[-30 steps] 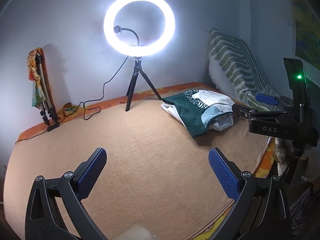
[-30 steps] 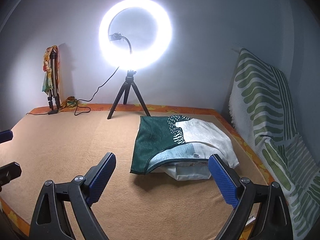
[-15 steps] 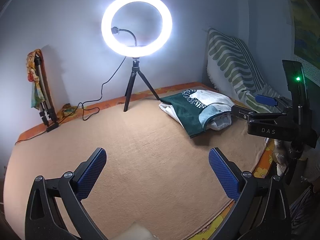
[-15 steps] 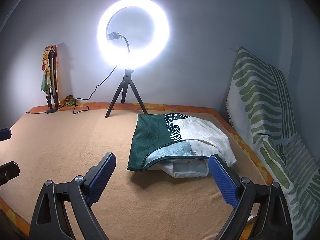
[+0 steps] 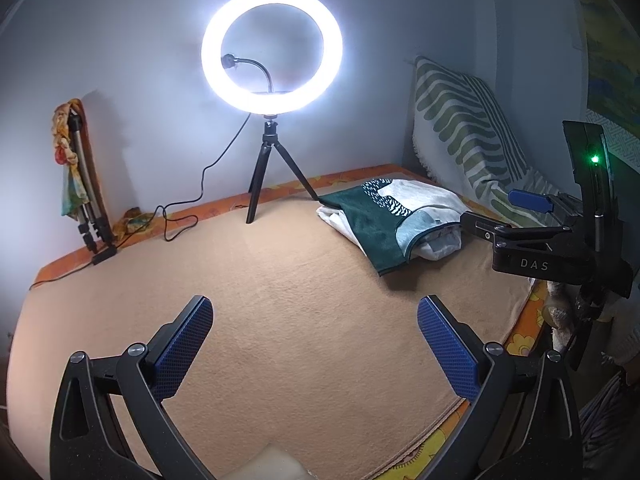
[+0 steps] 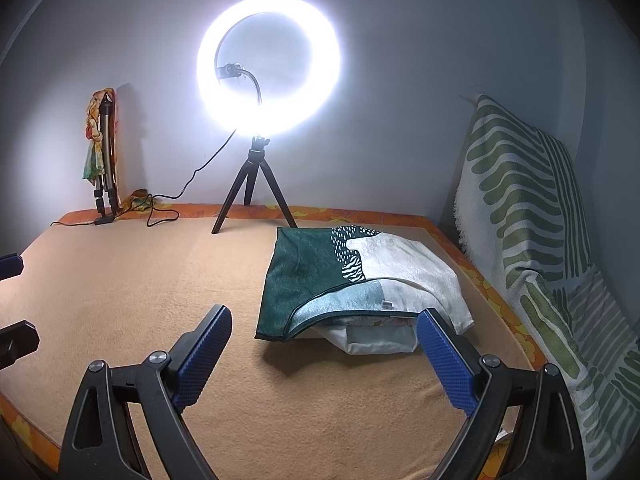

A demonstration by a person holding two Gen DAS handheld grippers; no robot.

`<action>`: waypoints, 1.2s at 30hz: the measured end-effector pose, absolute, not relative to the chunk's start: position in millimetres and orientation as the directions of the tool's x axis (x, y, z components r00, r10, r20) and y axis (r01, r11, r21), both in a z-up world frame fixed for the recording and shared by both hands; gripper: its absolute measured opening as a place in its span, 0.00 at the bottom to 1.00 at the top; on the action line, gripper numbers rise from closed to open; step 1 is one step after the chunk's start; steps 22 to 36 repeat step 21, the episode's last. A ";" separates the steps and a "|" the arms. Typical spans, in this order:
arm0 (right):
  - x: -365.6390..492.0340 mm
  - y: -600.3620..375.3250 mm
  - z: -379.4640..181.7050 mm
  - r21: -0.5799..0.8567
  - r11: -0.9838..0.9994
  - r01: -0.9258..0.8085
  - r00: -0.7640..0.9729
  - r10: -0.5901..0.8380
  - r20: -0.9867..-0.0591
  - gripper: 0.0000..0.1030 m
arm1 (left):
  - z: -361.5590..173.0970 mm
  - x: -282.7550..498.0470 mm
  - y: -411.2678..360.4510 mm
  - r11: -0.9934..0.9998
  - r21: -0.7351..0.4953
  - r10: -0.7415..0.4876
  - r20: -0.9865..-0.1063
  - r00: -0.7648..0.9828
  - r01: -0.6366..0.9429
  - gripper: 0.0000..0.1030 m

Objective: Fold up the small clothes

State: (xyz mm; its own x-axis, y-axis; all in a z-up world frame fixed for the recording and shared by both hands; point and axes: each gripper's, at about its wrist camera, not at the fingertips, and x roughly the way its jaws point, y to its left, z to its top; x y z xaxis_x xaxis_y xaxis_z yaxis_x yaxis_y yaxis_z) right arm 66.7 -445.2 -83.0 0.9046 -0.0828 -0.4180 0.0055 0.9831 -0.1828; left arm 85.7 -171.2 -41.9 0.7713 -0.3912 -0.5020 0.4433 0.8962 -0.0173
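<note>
A small pile of clothes point(image 6: 360, 280) lies on the tan blanket point(image 6: 132, 288): a dark green, pale teal and white patterned piece on top, white cloth underneath. In the left wrist view the pile point(image 5: 384, 216) sits at the far right. My right gripper point(image 6: 324, 340) is open, hovering just in front of the pile, its right pad close to the pile's near corner. My left gripper point(image 5: 314, 332) is open over bare blanket, well left of the pile. The right gripper's body point(image 5: 540, 248) shows at the right of the left wrist view, beside the pile.
A lit ring light on a tripod point(image 6: 256, 184) stands at the back with its cable point(image 6: 164, 212) trailing left. A folded tripod with a cloth point(image 6: 102, 160) leans on the wall. A green-striped white cover point(image 6: 532, 220) drapes along the right. An orange flowered sheet point(image 5: 520, 344) edges the bed.
The right gripper has moved forward towards the pile, which now looks closer and larger. The left gripper has barely shifted. Both stay open.
</note>
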 end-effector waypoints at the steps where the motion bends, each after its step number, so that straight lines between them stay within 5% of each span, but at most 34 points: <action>1: 66.5 -444.8 -82.8 -0.182 0.983 0.007 0.905 -0.084 -0.418 0.92 | -41.8 85.8 -171.2 0.896 -0.019 -0.392 -0.502 0.771 0.443 0.99; 36: 69.0 -444.9 -83.7 -0.177 0.984 -0.004 0.902 -0.073 -0.426 0.92 | -40.9 82.8 -174.2 0.891 -0.022 -0.402 -0.501 0.766 0.453 0.99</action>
